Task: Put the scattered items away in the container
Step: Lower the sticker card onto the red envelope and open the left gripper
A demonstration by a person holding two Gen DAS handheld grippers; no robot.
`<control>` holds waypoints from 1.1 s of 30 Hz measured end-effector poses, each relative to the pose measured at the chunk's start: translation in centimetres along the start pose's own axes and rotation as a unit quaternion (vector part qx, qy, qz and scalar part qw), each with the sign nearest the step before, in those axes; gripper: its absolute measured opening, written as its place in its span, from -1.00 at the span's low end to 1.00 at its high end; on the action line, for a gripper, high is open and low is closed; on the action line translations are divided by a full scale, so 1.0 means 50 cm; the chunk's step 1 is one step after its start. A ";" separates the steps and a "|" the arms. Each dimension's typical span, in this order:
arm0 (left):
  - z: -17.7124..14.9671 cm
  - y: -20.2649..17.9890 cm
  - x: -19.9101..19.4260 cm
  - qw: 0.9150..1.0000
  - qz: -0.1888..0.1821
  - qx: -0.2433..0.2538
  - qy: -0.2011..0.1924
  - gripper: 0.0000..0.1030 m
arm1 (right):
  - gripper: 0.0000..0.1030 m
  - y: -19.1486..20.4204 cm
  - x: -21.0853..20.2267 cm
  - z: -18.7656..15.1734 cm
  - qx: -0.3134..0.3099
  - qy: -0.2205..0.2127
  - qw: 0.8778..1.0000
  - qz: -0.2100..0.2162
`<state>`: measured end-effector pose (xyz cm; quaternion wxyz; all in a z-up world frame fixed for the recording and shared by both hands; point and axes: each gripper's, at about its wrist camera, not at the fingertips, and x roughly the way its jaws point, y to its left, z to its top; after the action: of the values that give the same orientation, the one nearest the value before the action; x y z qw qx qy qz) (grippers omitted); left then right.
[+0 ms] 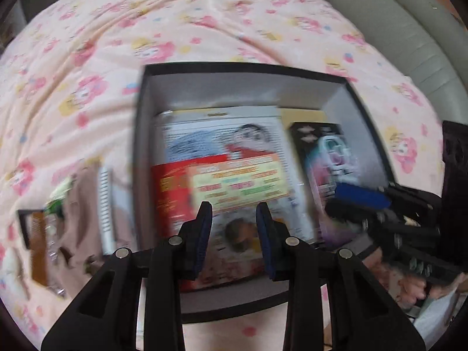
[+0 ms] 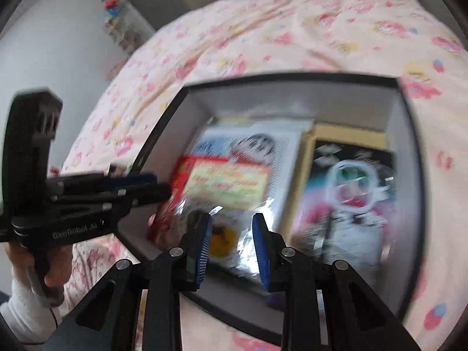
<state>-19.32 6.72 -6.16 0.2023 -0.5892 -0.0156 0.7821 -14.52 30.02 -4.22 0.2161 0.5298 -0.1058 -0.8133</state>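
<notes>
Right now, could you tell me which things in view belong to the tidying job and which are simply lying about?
Part of the job:
- black box, the container
- red-and-yellow packet inside it
- dark fan package inside it
- clear packet and comb, both outside on the bed

Lying about:
- pink floral quilt
- grey headboard

A pink floral quilt (image 1: 181, 29) spreads across the bed, a pale padded headboard (image 1: 409, 29) curving at far right, white wall (image 2: 58, 44) off left.
</notes>
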 end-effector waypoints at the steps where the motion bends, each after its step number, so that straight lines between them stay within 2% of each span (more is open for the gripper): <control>1: 0.006 -0.012 0.010 1.000 -0.004 -0.001 0.005 -0.42 | -0.52 -0.019 -0.013 0.004 0.018 -0.019 0.999 -0.023; 4: 0.023 -0.053 0.051 0.999 -0.028 0.005 0.019 -0.44 | -0.52 -0.050 -0.034 0.009 0.048 -0.050 0.996 -0.054; 7: 0.032 -0.094 0.107 0.997 -0.061 0.006 0.053 -0.45 | -0.52 -0.048 -0.035 0.003 0.047 -0.055 0.994 -0.079; 8: 0.032 -0.103 0.116 0.996 -0.062 0.007 0.059 -0.54 | -0.52 -0.040 -0.037 -0.003 0.042 -0.058 0.994 -0.081; 9: 0.031 -0.111 0.126 0.996 -0.055 0.011 0.064 -0.67 | -0.52 -0.037 -0.040 -0.007 0.039 -0.060 0.995 -0.076; 13: 0.031 -0.097 0.167 0.994 -0.005 -0.008 0.111 -0.69 | -0.51 -0.038 -0.041 -0.006 0.033 -0.072 0.993 -0.090; 14: 0.033 -0.088 0.164 0.993 -0.007 -0.014 0.115 -0.69 | -0.51 -0.041 -0.031 -0.001 0.035 -0.068 0.993 -0.094; 15: 0.035 -0.077 0.154 0.993 0.009 -0.015 0.115 -0.69 | -0.51 -0.043 -0.022 0.002 0.033 -0.059 0.993 -0.096; 17: 0.042 -0.063 0.126 0.996 0.023 -0.008 0.091 -0.67 | -0.51 -0.047 -0.014 0.009 0.029 -0.043 0.995 -0.091; 19: 0.061 -0.041 0.106 0.997 -0.009 -0.023 0.078 -0.58 | -0.52 -0.039 0.005 0.022 0.018 -0.022 0.996 -0.087; 20: 0.072 -0.034 0.104 0.997 -0.005 -0.030 0.072 -0.55 | -0.52 -0.031 0.021 0.032 0.014 -0.008 0.997 -0.078; 23: 0.116 -0.020 0.128 0.997 0.046 -0.027 0.053 -0.54 | -0.51 -0.010 0.065 0.050 0.012 0.025 0.998 -0.064; 27: 0.135 0.013 0.176 0.992 0.082 -0.043 0.086 -0.54 | -0.51 0.014 0.104 0.058 0.011 0.040 0.994 -0.103; 29: 0.132 0.023 0.166 0.990 0.099 -0.048 0.090 -0.51 | -0.51 0.015 0.127 0.052 0.022 0.064 0.993 -0.093; 31: 0.126 0.027 0.149 0.992 0.076 -0.048 0.087 -0.51 | -0.51 0.018 0.152 0.045 0.024 0.093 0.992 -0.082; 33: 0.123 0.024 0.129 0.995 0.057 -0.054 0.065 -0.46 | -0.50 0.024 0.168 0.043 0.022 0.107 0.990 -0.084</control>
<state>-26.82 9.11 -10.50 0.1263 -0.6485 -0.0109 0.7505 -19.07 24.95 -9.69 0.1453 0.6251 -0.0547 -0.7649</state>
